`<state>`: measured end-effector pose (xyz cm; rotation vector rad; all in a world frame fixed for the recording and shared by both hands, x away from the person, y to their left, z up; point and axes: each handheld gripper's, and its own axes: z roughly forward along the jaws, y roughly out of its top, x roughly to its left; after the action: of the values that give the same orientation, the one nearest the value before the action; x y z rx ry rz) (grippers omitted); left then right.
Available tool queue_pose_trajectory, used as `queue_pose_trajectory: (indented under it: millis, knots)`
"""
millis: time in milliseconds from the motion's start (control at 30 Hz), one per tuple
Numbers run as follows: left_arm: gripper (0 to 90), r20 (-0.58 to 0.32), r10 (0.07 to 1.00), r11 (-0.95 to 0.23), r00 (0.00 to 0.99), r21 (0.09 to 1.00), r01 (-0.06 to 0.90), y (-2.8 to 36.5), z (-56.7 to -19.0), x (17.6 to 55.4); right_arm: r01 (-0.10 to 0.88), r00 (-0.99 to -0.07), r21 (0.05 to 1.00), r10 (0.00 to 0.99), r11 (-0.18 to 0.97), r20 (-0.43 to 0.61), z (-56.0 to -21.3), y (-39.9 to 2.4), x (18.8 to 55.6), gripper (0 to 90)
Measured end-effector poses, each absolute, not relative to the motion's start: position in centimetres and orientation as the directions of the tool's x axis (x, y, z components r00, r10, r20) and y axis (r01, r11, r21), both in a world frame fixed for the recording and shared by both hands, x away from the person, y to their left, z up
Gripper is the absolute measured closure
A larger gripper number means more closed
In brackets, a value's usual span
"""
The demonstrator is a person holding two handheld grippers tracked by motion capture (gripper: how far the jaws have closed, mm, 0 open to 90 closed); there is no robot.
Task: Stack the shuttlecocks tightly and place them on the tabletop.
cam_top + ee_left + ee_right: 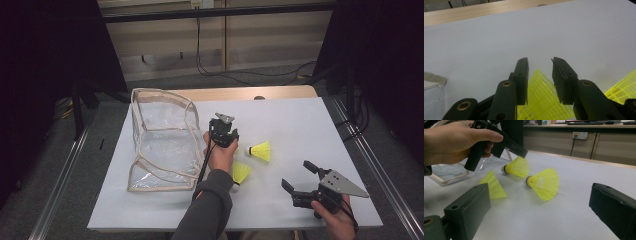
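shuttlecocks: three yellow ones lie on the white desk, mid-desk toward the near edge. the one under the left tool (517,167) lies on its side, cork end toward the clear bag; a second shuttlecock (260,150) lies just to its right, a third shuttlecock (240,172) nearer the near edge.
clear bag: the clear bag (162,140) sits on the left half of the desk, mouth up, close beside the left hand.
left tool: the left tool (540,65) hangs just above the yellow skirt, jaws partly apart, pads not pressing on it.
right tool: the right tool (296,176) rests by the near right corner, jaws wide and holding nothing.
step in hand: likely picking up that shuttlecock to bag it. lower so both pads straddle the skirt near the cork, then close gently; the mesh would crush easily.
views: the right gripper view shows all three shuttlecocks and the gap below the jaw tip; the high view hides the first shuttlecock behind the hand.
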<state>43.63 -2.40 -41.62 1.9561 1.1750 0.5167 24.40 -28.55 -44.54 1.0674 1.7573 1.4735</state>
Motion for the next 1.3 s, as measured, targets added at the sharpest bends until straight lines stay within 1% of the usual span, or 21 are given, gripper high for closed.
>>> queue_pose_trajectory:
  millis: [267, 367, 667, 1300]
  knots:
    - [68.7, -0.046, 0.863, -0.279, 0.503, 0.787, 0.551, -2.33, -41.52, 43.31, 0.197, -0.496, 0.978, 0.867, 0.062, 0.045, -44.53, -28.53, 24.39, 2.7]
    - [67.4, -0.040, 0.861, -0.284, 0.506, 0.789, 0.545, -2.25, -41.45, 43.31, 0.197, -0.497, 0.978, 0.867, 0.063, 0.045, -44.53, -28.51, 24.39, 2.7]
    - [67.0, -0.042, 0.862, -0.281, 0.505, 0.789, 0.547, -2.20, -41.33, 43.27, 0.197, -0.496, 0.978, 0.867, 0.062, 0.045, -44.53, -28.52, 24.39, 2.7]
    - [65.2, -0.062, 0.859, -0.266, 0.508, 0.793, 0.548, -2.19, -41.16, 43.25, 0.197, -0.496, 0.978, 0.867, 0.063, 0.045, -44.53, -28.51, 24.40, 2.7]
